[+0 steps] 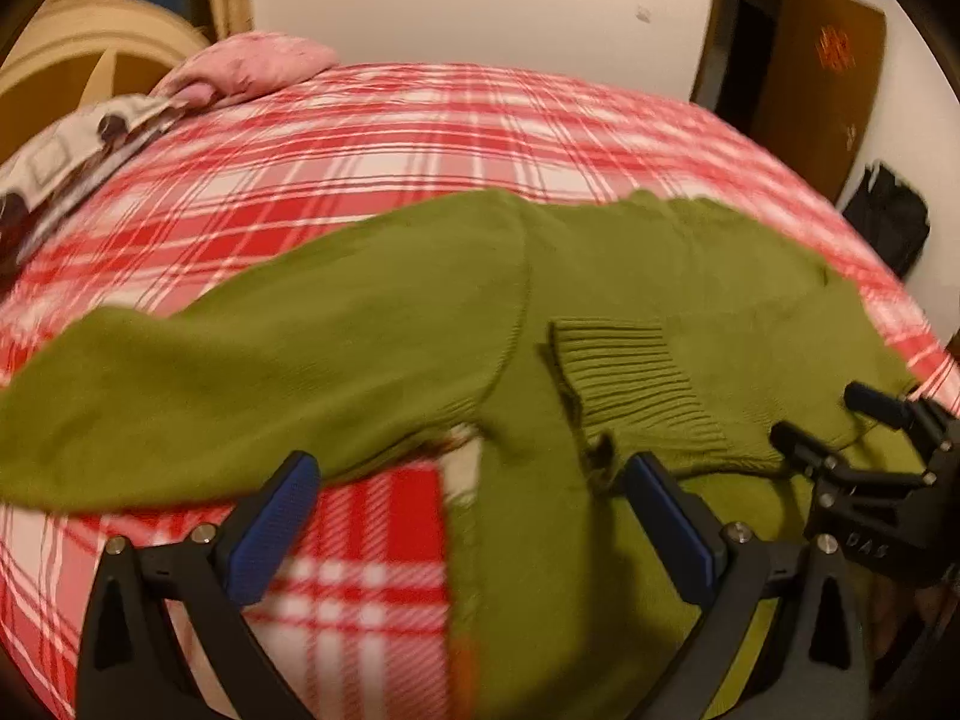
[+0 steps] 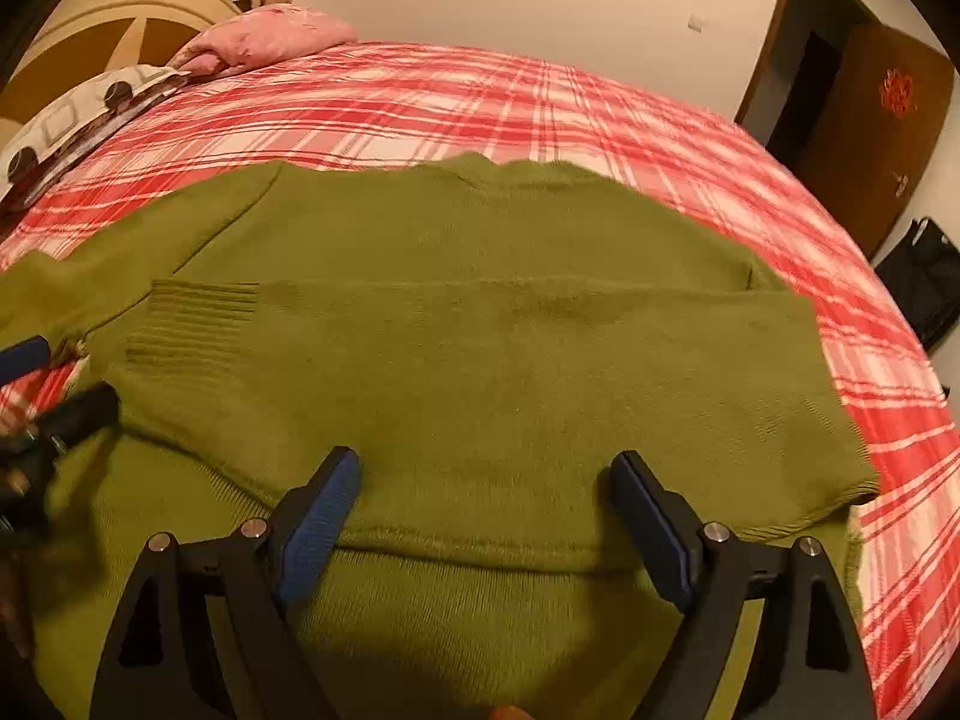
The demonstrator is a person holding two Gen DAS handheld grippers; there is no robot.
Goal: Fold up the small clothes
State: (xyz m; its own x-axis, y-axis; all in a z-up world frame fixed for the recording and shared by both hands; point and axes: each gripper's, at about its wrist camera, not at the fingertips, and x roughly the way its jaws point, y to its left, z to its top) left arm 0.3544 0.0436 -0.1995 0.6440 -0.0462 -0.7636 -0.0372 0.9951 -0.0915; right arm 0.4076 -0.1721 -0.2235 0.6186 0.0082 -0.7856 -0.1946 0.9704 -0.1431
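Note:
A green knit sweater (image 2: pixel 480 348) lies spread on the red plaid bed (image 2: pixel 540 102). One sleeve is folded across the body, its ribbed cuff (image 2: pixel 198 324) near the left side. The other sleeve (image 1: pixel 210 372) stretches out to the left in the left wrist view. My left gripper (image 1: pixel 471 483) is open and empty, just above the sweater near the armpit. My right gripper (image 2: pixel 485 480) is open and empty over the folded sleeve and lower body. The right gripper also shows in the left wrist view (image 1: pixel 840 414). The left gripper also shows at the left edge of the right wrist view (image 2: pixel 54 378).
A pink pillow (image 1: pixel 258 66) and a patterned cloth (image 1: pixel 78 144) lie at the far left of the bed. A wooden headboard (image 1: pixel 90 54) stands behind them. A brown door (image 2: pixel 870 138) and a black bag (image 2: pixel 924 276) are to the right, off the bed.

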